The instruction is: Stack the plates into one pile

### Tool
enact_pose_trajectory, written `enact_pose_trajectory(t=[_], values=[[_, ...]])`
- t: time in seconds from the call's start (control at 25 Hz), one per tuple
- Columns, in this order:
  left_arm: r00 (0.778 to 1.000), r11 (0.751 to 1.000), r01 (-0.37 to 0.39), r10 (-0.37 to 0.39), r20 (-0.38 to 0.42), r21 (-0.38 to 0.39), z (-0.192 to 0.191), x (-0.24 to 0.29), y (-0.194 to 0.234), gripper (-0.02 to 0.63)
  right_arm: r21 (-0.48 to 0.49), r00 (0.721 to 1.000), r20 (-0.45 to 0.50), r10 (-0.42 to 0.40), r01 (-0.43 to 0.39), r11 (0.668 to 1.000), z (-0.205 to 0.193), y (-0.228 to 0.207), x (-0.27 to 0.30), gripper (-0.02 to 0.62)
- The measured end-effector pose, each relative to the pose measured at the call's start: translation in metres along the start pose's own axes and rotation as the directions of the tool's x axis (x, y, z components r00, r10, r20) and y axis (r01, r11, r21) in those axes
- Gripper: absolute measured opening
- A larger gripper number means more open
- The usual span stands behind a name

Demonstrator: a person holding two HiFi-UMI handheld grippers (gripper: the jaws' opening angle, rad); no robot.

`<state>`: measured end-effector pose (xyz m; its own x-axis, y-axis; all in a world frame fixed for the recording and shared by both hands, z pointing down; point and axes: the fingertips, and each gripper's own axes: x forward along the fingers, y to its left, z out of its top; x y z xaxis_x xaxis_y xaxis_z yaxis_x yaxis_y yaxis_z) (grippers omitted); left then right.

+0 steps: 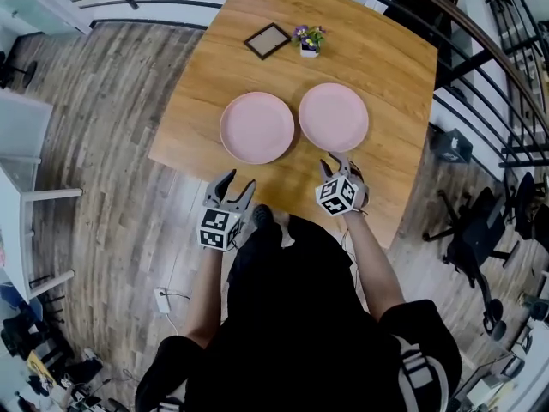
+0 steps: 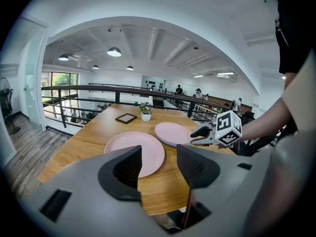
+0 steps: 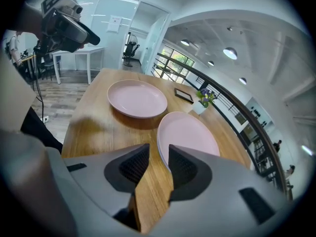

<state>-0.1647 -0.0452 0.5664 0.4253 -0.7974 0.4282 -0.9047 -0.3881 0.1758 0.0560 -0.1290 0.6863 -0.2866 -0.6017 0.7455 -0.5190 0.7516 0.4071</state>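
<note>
On the wooden bench [image 1: 390, 67], at the middle of the head view: two round pink plates, flat and face up, side by side on a line running left to right and rising slightly to the right. Being round, no long axis to either; hollows open to the camera. Left plate [image 1: 257, 127] just beside right plate [image 1: 334, 117], with only a sliver of wood between the rims. Not yet stacked.

Beyond them, towards the top of the frame: a dark picture frame [image 1: 268, 40] lying flat, and just to its right a small flower pot [image 1: 309, 43] standing upright with purple blooms.

Right gripper [image 1: 332, 162], lower centre-right of the head view: points up-frame at the near rim of the right plate, tips just beside that rim; cannot tell whether touching. Jaws narrowly apart, holding nothing. In the right gripper view, only bare wood in the gap, with the plate's edge showing just past the right-hand jaw.

Left gripper [image 1: 240, 181], lower centre-left: tips at the near edge of the bench, body over the plank floor [image 1: 111, 144], aimed towards the left plate and short of it. Jaws wide apart and empty. Through the gap in the left gripper view, the bench top and the near part of the left plate.

Below both, at the bottom of the head view: the person's bare forearms [image 1: 373, 264] and black top [image 1: 300, 316].
</note>
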Motion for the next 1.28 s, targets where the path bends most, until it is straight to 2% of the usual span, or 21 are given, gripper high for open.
enact_pose_trajectory(t=[0.28, 0.48, 0.92, 1.28], values=[[0.998, 0.996, 0.066, -0.066, -0.015, 0.055, -0.002, 0.005, 0.008, 0.236, 0.046, 0.998, -0.012, -0.054, 0.054, 0.997, 0.0, 0.007, -0.003, 0.135], [0.993, 0.992, 0.105, -0.101, -0.061, 0.066, -0.017, 0.007, 0.018, 0.236, 0.094, 0.997, -0.024, -0.076, 0.078, 0.993, -0.002, 0.02, -0.008, 0.135], [0.977, 0.98, 0.156, -0.135, -0.163, 0.126, -0.044, 0.039, 0.012, 0.236, 0.158, 0.997, -0.047, -0.063, 0.07, 0.985, -0.026, 0.028, 0.004, 0.135], [0.965, 0.969, 0.174, -0.132, -0.228, 0.175, -0.058, 0.068, 0.009, 0.236, 0.188, 0.998, -0.051, -0.047, 0.056, 0.981, -0.034, 0.027, 0.015, 0.135]])
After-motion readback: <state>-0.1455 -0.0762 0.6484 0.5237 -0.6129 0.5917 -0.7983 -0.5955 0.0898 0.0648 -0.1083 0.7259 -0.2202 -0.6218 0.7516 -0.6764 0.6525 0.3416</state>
